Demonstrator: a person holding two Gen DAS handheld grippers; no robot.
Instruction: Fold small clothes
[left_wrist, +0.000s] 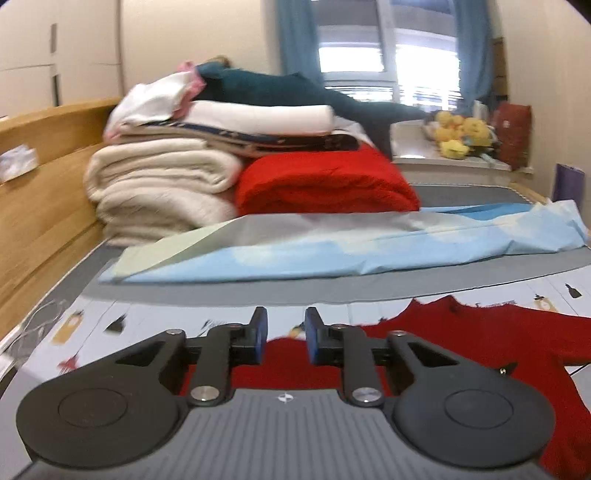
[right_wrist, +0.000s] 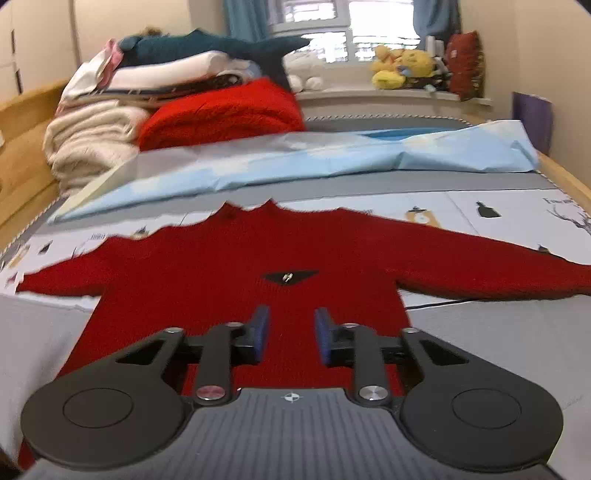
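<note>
Left wrist view cuts off the red sweater (left_wrist: 480, 339), perhaps half-hidden.

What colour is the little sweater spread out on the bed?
Red sweater, with a small dark patch on it; clearest from the right wrist view.

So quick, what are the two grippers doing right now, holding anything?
Left gripper: open, holding nothing, above the red sweater.
Right gripper: open, holding nothing, above the sweater.
</note>
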